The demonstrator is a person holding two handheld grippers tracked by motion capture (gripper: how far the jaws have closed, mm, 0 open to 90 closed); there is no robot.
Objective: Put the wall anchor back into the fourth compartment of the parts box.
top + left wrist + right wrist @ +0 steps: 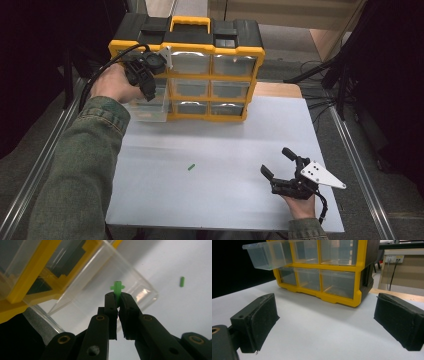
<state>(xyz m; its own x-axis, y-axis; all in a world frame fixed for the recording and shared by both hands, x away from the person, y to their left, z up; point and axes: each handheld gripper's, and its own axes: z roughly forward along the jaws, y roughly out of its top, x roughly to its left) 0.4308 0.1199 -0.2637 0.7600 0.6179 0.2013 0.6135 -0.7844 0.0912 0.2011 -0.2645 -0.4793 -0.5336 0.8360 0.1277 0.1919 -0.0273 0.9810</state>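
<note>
I have one small green plug (117,288) clamped in my left gripper (117,301), up at the far left above the pulled-out clear drawer (145,109) of the yellow organizer (210,47). It isn't dropped yet. A second green piece (191,167) waits mid-table; my right gripper (281,162) rests near right, jaws apart.

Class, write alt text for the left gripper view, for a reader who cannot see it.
The left gripper is shut on a small green plastic piece, held above an open clear drawer pulled out of a yellow-framed organiser. A second green piece lies on the white table beyond.
</note>
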